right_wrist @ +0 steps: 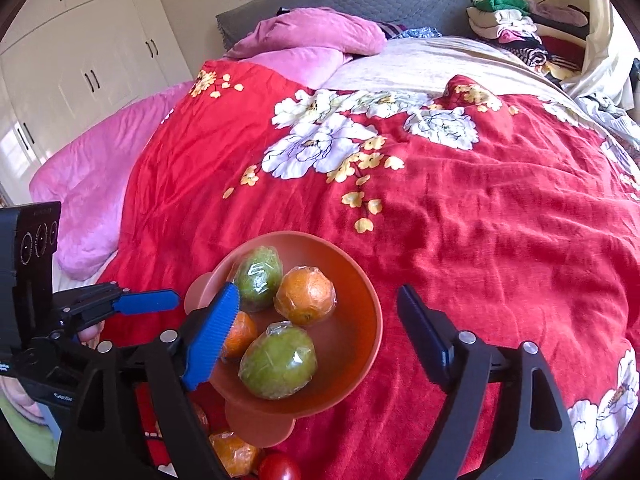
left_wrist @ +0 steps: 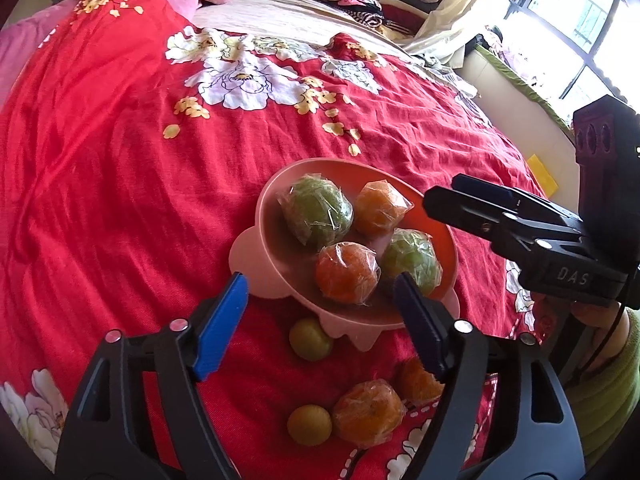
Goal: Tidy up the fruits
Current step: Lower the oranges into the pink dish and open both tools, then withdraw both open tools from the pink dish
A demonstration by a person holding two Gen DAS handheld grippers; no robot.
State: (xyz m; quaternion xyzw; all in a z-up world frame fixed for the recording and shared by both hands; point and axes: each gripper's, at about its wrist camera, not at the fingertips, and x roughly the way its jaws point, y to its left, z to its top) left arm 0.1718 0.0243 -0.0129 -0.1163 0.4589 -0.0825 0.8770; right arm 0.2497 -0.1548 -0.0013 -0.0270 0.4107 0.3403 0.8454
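Both tools empty, jaws apart, left tool and right tool poised over pink bowl on bed; four wrapped fruits inside it, loose wrapped orange beside it awaiting collection.

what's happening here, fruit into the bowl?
Yes. A person with a gripper in each hand is sorting fruit on a red floral bedspread. The pink bowl already holds four wrapped fruits, two green and two orange. Both the left gripper and the right gripper are open and empty, over the bowl. Still on the bedspread: two wrapped oranges, two small green fruits and a red tomato.
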